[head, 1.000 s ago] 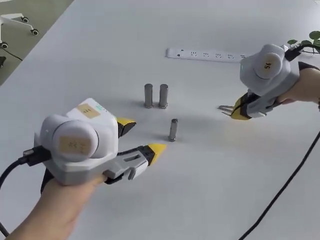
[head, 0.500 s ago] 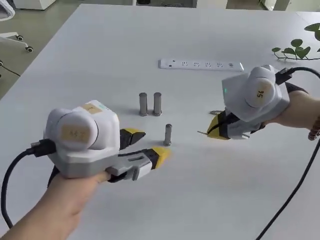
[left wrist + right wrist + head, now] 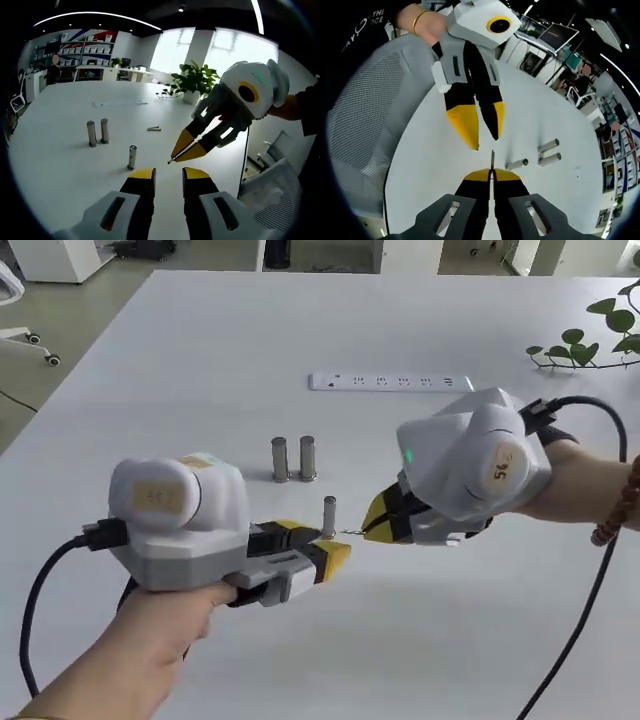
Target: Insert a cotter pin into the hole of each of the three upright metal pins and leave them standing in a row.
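Right claw (image 3: 376, 523) brought cotter pin (image 3: 352, 532) beside metal pin (image 3: 329, 512).

The three pins (image 3: 329, 515) are smooth grey metal with a dull sheen, and the cotter pin (image 3: 492, 165) is thin bright wire. The bench (image 3: 200, 360) looks smooth and matt white. At 12 o'clock from the pins, the power strip (image 3: 390, 383) is white plastic.

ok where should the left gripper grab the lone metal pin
Low on the shaft of the lone metal pin, coming in level from the near side with the open left gripper. It stands upright, apart from the other two pins, so jaws can straddle it, leaving its top free for the cotter pin in the right gripper.
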`<state>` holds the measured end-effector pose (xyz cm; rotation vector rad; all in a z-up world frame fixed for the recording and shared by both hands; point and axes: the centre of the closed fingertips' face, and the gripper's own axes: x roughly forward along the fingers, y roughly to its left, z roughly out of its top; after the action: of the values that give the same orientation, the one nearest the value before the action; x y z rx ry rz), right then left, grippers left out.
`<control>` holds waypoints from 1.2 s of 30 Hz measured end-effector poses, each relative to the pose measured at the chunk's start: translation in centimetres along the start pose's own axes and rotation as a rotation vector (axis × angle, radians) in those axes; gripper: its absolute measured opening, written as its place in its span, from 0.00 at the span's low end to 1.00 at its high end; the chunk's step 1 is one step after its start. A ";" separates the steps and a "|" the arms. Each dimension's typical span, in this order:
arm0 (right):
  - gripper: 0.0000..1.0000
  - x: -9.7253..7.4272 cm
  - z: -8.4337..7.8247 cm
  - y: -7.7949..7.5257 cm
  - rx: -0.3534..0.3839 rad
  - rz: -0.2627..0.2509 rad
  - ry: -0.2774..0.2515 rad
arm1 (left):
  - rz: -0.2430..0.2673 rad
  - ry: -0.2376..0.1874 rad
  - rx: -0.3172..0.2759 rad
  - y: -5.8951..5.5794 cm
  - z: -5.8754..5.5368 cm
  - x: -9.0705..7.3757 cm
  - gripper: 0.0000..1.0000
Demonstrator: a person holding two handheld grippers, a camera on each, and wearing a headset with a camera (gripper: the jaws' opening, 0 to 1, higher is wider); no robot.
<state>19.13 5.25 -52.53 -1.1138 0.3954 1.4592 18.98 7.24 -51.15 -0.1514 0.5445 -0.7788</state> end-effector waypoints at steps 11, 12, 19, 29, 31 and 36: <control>0.00 -0.3 1.6 0.0 -0.069 -0.012 -0.029 | -0.042 -0.037 -0.126 -0.7 0.2 -0.2 0.09; 0.00 -0.3 1.8 0.0 -0.073 -0.014 -0.031 | -0.047 -0.042 -0.135 -0.8 0.2 -0.2 0.08; 0.00 -0.3 2.2 0.2 -0.088 -0.011 -0.034 | -0.052 -0.049 -0.186 -0.9 0.3 -0.3 0.01; 0.00 -0.1 2.3 0.4 -0.074 -0.009 -0.042 | -0.063 -0.051 -0.221 -0.7 0.1 -0.5 0.00; 0.00 -0.1 2.4 0.4 -0.059 -0.011 -0.050 | -0.063 -0.050 -0.198 -0.7 0.1 -0.6 0.00; 0.00 -0.1 2.4 0.3 -0.028 -0.017 -0.064 | -0.064 -0.057 -0.181 -0.7 0.3 -0.6 0.00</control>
<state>17.89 6.92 -51.38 -1.0875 0.3215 1.4854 18.35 7.11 -50.46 -0.3589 0.5580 -0.7849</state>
